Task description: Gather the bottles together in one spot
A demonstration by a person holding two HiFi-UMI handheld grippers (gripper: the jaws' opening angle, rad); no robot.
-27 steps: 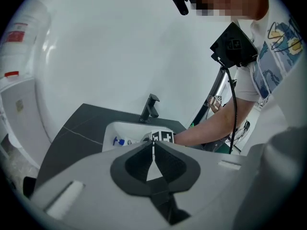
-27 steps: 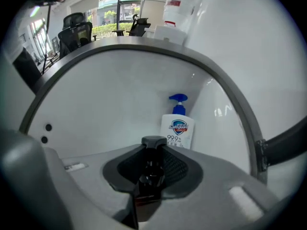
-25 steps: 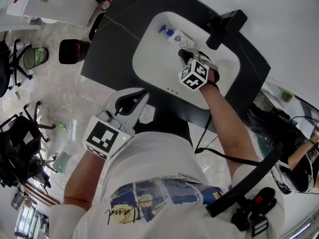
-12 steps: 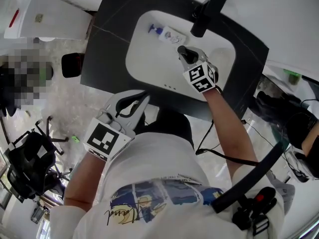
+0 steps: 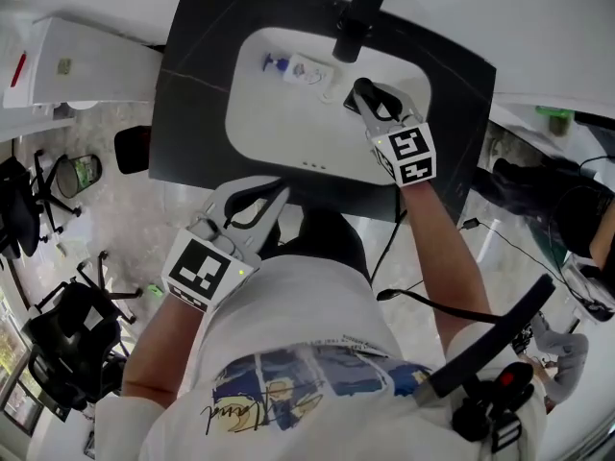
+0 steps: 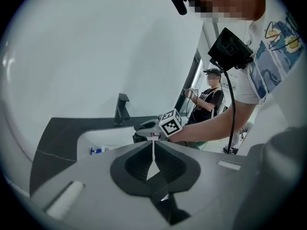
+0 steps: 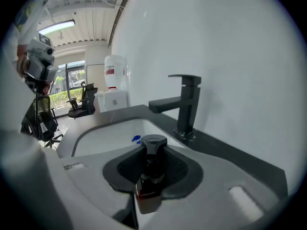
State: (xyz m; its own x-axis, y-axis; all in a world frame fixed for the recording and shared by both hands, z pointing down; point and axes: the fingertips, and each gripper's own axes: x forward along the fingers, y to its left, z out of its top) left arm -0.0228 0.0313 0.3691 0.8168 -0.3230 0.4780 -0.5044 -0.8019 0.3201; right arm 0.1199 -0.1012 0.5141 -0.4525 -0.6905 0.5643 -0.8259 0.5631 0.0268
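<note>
A clear bottle with a blue cap (image 5: 293,67) lies on its side at the far left of the white sink basin (image 5: 279,123); its blue cap (image 7: 136,139) also shows in the right gripper view. My right gripper (image 5: 363,94) is over the basin's far right, just below the black faucet (image 5: 354,12). It is shut on a dark brown bottle with a black cap (image 7: 149,174), which stands upright between the jaws. My left gripper (image 5: 277,185) hangs near my body, in front of the counter, shut with nothing in it. Its closed tips (image 6: 154,139) point towards the sink.
The basin is set in a dark counter (image 5: 192,84) against a white wall. The faucet (image 7: 184,104) rises right behind the held bottle. A white cabinet (image 5: 77,60) stands left of the counter, office chairs (image 5: 19,200) on the floor beyond. Another person (image 6: 206,102) stands at the back.
The head view has swung, so the sink sits more to the left. My right gripper with the dark bottle has shifted towards the faucet, away from the blue-capped bottle. The left gripper has stayed put.
</note>
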